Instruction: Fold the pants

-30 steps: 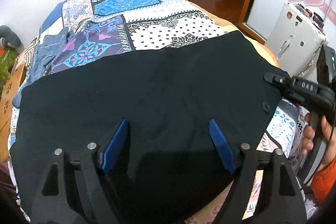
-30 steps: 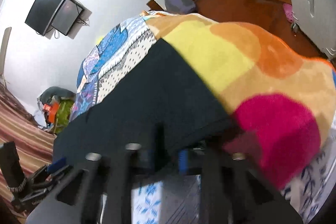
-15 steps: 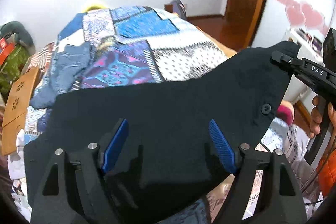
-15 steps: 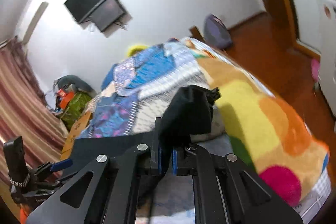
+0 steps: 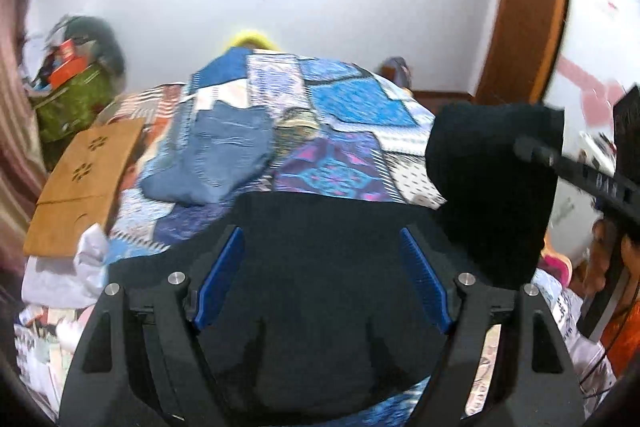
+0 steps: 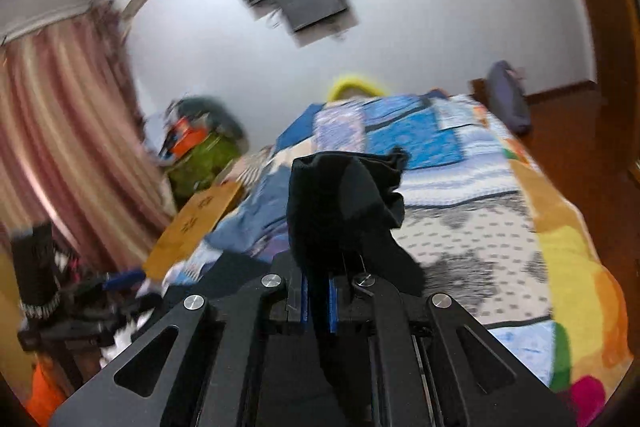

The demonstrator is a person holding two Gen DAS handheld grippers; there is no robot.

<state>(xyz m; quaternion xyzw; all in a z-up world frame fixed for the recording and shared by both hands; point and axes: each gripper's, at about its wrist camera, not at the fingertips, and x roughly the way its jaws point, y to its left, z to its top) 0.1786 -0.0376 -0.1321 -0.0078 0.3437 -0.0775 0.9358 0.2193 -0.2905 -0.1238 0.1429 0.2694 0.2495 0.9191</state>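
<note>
Black pants lie spread on the near part of the bed. My left gripper hovers over them, jaws wide and open, with the cloth under and between the blue pads but not pinched. My right gripper is shut on one corner of the pants, which bunches up above its tips. In the left wrist view that right gripper holds the corner raised at the right, with the cloth hanging from it. The blurred left gripper shows low at the left of the right wrist view.
A patchwork quilt covers the bed, with folded blue jeans on it at the back left. A wooden board and white cloth sit on the left edge. A person's hand grips the right tool. A curtain hangs at the left.
The right gripper has lifted the pants corner off the bed's right edge and carried it up and inward. Both grippers rose and tilted up, and the left stayed open over the cloth.
</note>
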